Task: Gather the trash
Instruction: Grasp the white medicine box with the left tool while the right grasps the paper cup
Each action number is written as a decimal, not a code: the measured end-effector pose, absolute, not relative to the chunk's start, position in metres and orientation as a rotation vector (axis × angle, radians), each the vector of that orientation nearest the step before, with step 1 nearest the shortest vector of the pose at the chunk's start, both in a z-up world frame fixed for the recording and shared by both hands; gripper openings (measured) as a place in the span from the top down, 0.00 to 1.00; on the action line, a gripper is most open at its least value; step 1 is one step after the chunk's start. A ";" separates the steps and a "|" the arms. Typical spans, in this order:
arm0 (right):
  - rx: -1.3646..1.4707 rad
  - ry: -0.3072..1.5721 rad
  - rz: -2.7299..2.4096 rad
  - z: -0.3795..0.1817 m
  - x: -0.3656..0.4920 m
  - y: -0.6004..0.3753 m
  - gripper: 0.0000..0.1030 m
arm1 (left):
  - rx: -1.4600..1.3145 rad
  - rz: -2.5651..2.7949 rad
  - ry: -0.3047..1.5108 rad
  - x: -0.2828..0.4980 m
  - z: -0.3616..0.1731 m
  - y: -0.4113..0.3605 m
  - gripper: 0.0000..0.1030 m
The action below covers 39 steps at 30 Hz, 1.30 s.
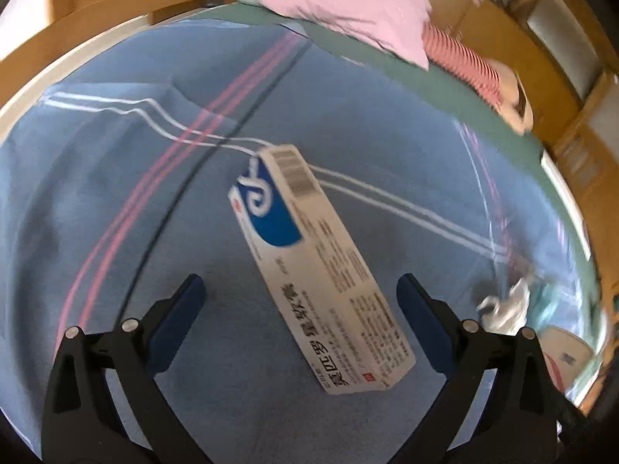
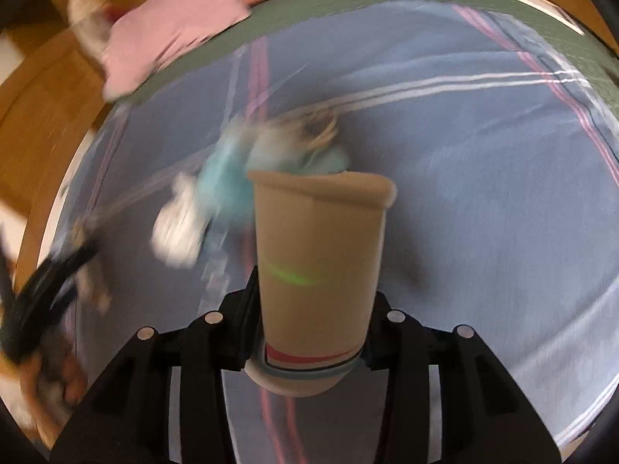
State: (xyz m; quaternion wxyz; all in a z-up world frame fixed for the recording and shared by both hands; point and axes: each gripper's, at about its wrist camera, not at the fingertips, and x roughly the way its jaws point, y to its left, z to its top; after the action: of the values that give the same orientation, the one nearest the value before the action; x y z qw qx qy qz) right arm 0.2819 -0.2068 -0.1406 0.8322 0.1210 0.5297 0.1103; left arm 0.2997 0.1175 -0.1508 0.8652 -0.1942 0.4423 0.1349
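Pick-up step: right gripper (image 2: 309, 332) jaws clenched on cup (image 2: 319, 266); left gripper (image 1: 300, 294) jaws released, box (image 1: 317, 266) on bed (image 1: 116, 193) between them, untouched. Next: lower and close across box's narrow width.

Bed (image 1: 387, 116) with blue sheet (image 1: 96, 193) bears carton (image 1: 321, 266), pillow (image 1: 340, 4)

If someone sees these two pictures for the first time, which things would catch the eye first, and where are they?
In the right wrist view, a brown paper cup fills the centre, clamped between the right tongs. In the left wrist view, a long white and blue medicine box lies on the blue striped bedsheet, between the wide-open left tongs. A pink pillow lies at the far end.
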 end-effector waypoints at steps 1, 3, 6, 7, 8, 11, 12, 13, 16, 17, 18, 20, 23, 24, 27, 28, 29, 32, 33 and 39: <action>0.256 1.124 0.244 -0.139 0.276 -0.206 0.59 | -0.395 0.267 0.923 0.299 -0.150 0.116 0.26; 0.273 1.115 0.263 -0.134 0.260 -0.211 0.59 | -0.388 0.238 0.907 0.297 -0.147 0.114 0.42; 0.289 1.085 0.256 -0.125 0.240 -0.215 0.59 | -0.327 0.245 0.861 0.288 -0.140 0.111 0.67; 0.290 1.072 0.256 -0.122 0.234 -0.212 0.59 | -0.289 0.255 0.849 0.282 -0.137 0.109 0.76; 0.287 1.057 0.258 -0.118 0.228 -0.211 0.59 | -0.250 0.269 0.841 0.276 -0.135 0.106 0.76; 0.262 1.008 0.258 -0.103 0.207 -0.210 0.59 | -0.230 0.270 0.843 0.256 -0.132 0.102 0.77; 0.256 0.993 0.259 -0.099 0.200 -0.209 0.59 | -0.237 0.268 0.847 0.248 -0.131 0.099 0.77; 0.254 0.986 0.261 -0.096 0.194 -0.210 0.59 | -0.236 0.273 0.842 0.237 -0.128 0.096 0.77; 0.247 0.966 0.272 -0.089 0.172 -0.211 0.59 | -0.212 0.291 0.799 0.204 -0.114 0.084 0.77; 0.244 0.961 0.274 -0.088 0.167 -0.211 0.59 | -0.213 0.281 0.786 0.193 -0.109 0.078 0.77; 0.241 0.957 0.274 -0.087 0.162 -0.211 0.59 | -0.222 0.263 0.772 0.179 -0.106 0.071 0.77; 0.234 0.957 0.273 -0.087 0.157 -0.209 0.59 | -0.237 0.213 0.761 0.147 -0.104 0.056 0.77; 0.246 0.962 0.269 -0.085 0.145 -0.214 0.59 | -0.232 0.168 0.771 0.122 -0.107 0.037 0.77; 0.255 0.959 0.267 -0.083 0.139 -0.217 0.59 | -0.215 0.159 0.771 0.114 -0.108 0.031 0.77; 0.266 0.948 0.256 -0.075 0.124 -0.225 0.59 | -0.148 0.158 0.746 0.101 -0.105 0.017 0.77; 0.267 0.944 0.252 -0.073 0.119 -0.229 0.59 | -0.131 0.158 0.731 0.097 -0.103 0.014 0.77; 0.268 0.942 0.249 -0.071 0.115 -0.231 0.59 | -0.113 0.163 0.716 0.092 -0.101 0.011 0.77; 0.268 0.933 0.232 -0.065 0.101 -0.241 0.59 | -0.062 0.177 0.691 0.086 -0.097 0.006 0.77; 0.269 0.930 0.226 -0.063 0.095 -0.245 0.59 | -0.046 0.180 0.686 0.085 -0.097 0.004 0.77; 0.238 0.923 0.188 -0.049 0.066 -0.269 0.59 | 0.022 0.190 0.662 0.081 -0.094 -0.003 0.77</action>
State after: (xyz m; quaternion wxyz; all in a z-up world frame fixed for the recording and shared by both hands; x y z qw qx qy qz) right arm 0.0657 -0.2688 -0.0494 0.8842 0.1142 0.4438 0.0903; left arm 0.0806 -0.0030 -0.0939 0.9412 0.0110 0.3246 0.0931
